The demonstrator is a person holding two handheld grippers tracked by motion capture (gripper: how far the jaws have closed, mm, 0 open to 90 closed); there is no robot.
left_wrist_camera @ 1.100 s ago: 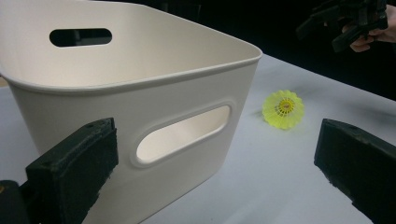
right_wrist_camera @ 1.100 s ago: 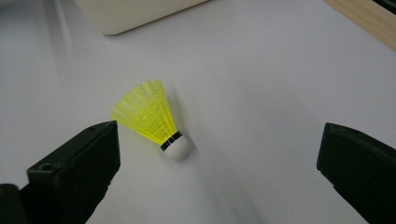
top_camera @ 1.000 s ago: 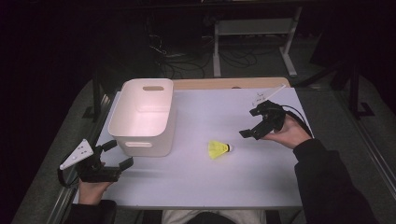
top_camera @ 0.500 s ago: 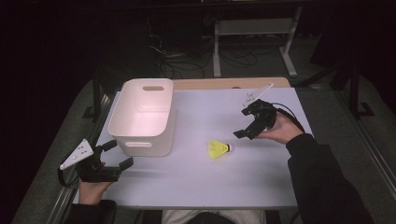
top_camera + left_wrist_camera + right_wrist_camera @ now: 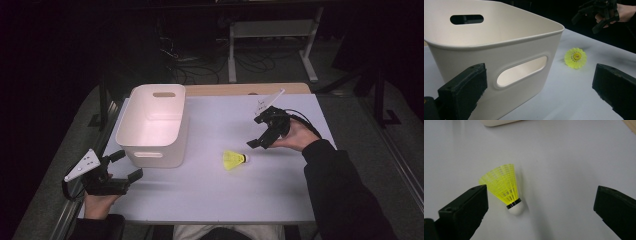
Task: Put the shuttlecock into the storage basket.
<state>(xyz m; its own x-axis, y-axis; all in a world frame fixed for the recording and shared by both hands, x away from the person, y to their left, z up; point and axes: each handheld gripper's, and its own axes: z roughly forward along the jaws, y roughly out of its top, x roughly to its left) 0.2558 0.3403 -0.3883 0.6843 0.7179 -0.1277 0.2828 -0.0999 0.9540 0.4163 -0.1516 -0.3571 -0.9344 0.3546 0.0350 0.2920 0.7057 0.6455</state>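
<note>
A yellow shuttlecock (image 5: 234, 159) with a white cork tip lies on its side on the white table (image 5: 210, 190), right of the white plastic bin (image 5: 153, 125). My right gripper (image 5: 259, 132) hovers open just right of and above it; in the right gripper view the shuttlecock (image 5: 505, 188) lies between the wide-spread jaws, closer to the left one. My left gripper (image 5: 125, 165) rests open at the table's front left, near the bin's front wall (image 5: 506, 70). The left gripper view shows the shuttlecock (image 5: 575, 58) from its open skirt end, and the right gripper (image 5: 596, 16) farther back.
The bin stands at the table's left half and looks empty inside. A wooden strip (image 5: 240, 89) runs along the table's far edge. Behind it are cables and a metal stand (image 5: 270, 45) on the dark floor.
My right gripper has moved left and toward the front, closing in on the shuttlecock. The left gripper, bin and shuttlecock have stayed where they were.
</note>
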